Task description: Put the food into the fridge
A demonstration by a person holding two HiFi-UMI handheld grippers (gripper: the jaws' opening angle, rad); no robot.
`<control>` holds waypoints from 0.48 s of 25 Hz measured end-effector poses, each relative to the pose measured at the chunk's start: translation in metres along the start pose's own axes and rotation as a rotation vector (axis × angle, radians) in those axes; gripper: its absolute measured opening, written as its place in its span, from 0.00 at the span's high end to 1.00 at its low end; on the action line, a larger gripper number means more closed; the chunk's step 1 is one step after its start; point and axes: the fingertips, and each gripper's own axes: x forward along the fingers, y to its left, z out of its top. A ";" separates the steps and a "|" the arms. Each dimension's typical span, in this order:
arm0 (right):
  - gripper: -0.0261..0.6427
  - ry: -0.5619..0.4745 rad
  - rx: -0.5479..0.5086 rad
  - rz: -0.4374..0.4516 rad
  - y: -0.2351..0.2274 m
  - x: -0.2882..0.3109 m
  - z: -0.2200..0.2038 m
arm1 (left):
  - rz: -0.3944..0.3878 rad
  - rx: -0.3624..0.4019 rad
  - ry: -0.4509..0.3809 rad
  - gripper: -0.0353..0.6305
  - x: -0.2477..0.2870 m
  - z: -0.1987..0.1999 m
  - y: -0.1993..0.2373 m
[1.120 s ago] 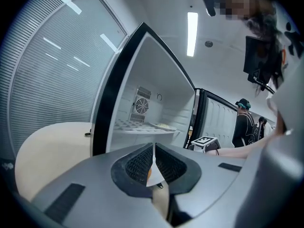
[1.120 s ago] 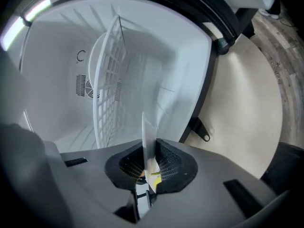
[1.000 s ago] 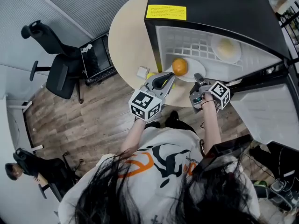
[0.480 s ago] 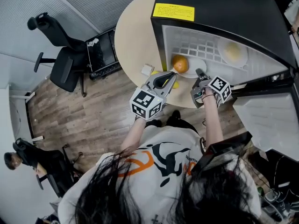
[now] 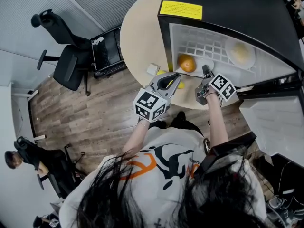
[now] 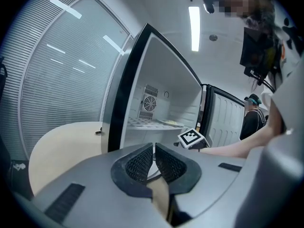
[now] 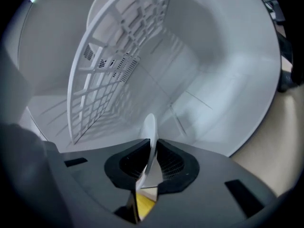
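- Orange (image 5: 186, 63): carried on a white plate (image 7: 150, 127), rim pinched edge-on between the closed pads of the right gripper (image 7: 153, 148).
- Compared with a second ago: pushed a little further past the front edge of the fridge (image 5: 228, 4), seemingly below the rack (image 7: 109, 80); not yet set down.
- Left gripper (image 6: 154, 158): shut on nothing, held over the table (image 5: 140, 32) just outside the fridge, above a yellow item (image 5: 179, 85).
- Second plate (image 5: 241, 52) of food: already resting on the rack.
- Judged close to done for this plate: only setting down and letting go remained, then probably the yellow item.
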 end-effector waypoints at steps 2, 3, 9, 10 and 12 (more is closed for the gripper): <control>0.90 -0.001 -0.090 -0.006 0.003 0.002 0.002 | 0.006 0.001 0.002 0.91 -0.002 -0.001 0.002; 0.89 -0.002 -0.126 -0.012 0.004 0.003 0.003 | 0.010 0.001 0.003 0.91 -0.003 -0.002 0.003; 0.84 0.004 -0.354 -0.116 -0.001 0.008 0.007 | 0.034 -0.005 0.002 0.91 -0.009 -0.004 0.010; 0.82 0.010 -0.392 -0.130 -0.002 0.010 0.006 | 0.037 -0.006 0.001 0.91 -0.010 -0.004 0.011; 0.77 0.028 -0.445 -0.150 -0.003 0.011 0.004 | 0.043 -0.007 0.000 0.91 -0.011 -0.004 0.013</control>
